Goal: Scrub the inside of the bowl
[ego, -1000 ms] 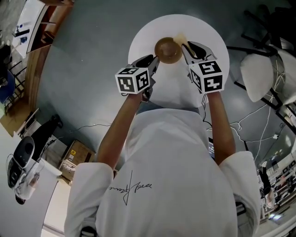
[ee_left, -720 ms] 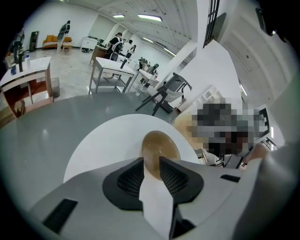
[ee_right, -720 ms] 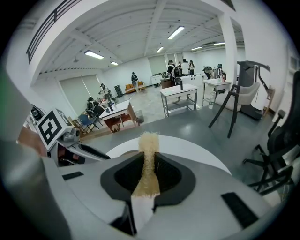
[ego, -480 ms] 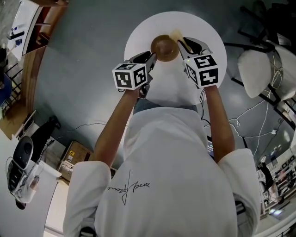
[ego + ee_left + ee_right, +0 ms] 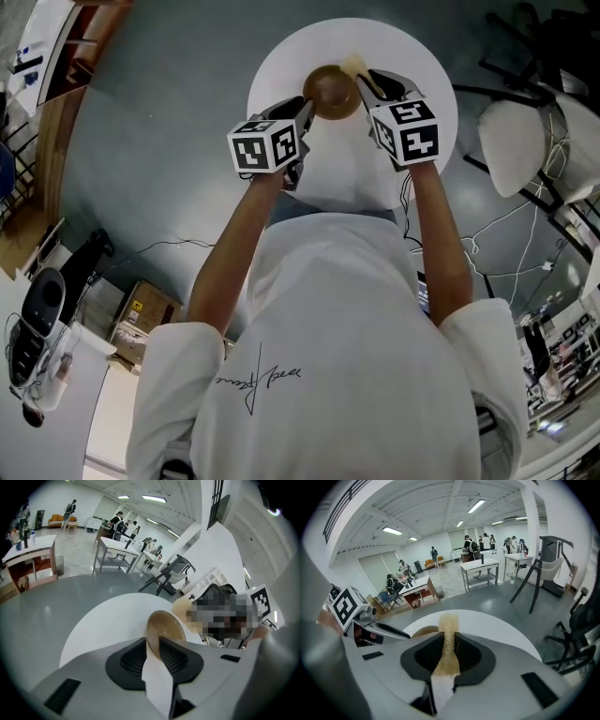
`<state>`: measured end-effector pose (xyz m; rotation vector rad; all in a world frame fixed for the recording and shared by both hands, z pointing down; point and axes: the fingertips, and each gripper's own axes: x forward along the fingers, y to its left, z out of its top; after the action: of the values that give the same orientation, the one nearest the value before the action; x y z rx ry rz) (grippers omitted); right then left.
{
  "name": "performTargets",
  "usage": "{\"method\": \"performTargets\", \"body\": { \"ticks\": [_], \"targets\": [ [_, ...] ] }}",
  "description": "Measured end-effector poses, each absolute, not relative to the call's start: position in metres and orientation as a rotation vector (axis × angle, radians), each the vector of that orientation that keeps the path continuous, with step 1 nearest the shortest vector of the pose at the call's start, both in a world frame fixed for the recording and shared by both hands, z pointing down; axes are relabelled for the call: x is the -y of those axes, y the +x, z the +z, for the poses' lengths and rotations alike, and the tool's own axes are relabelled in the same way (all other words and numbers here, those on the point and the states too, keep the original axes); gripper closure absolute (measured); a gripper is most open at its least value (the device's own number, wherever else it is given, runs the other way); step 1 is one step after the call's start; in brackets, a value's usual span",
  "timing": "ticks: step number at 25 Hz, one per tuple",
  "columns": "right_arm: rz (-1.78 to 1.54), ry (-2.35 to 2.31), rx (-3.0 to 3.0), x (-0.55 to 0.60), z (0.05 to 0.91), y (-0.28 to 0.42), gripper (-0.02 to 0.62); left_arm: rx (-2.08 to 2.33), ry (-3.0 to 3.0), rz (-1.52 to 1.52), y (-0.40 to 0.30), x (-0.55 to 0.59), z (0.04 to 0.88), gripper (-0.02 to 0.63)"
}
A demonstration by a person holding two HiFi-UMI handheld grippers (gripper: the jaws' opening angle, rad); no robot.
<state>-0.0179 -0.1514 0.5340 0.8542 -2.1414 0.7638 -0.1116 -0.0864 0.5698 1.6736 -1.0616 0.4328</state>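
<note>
Holding the bowl (image 5: 330, 91) by its rim, the left gripper (image 5: 305, 112) has its fingers (image 5: 132, 660) closed narrowly on the wall, one on each side. The bowl therefore stands tilted above the round white desk (image 5: 417, 56), its hollow turned toward the other tool. Whether its base touches the desk cannot be told. The right gripper (image 5: 372, 86) has its fingers clamped on a tan fibrous scrub pad (image 5: 449, 639), which juts forward past the tips, just beside the bowl's far rim. Judgement: the left grip steadies the bowl and presents its inside, and the pad sits at the rim, placed to enter. Scrubbing appears under way or about to begin.
</note>
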Motion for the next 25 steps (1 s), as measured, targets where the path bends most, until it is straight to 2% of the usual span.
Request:
{"method": "performTargets", "body": {
  "ticks": [25],
  "targets": [
    [0.817, 0.830, 2.126, 0.150, 0.547, -0.011, 0.517, 1.094, 1.581, 0.370, -0.114, 0.095, 0.581, 0.588]
  ]
}}
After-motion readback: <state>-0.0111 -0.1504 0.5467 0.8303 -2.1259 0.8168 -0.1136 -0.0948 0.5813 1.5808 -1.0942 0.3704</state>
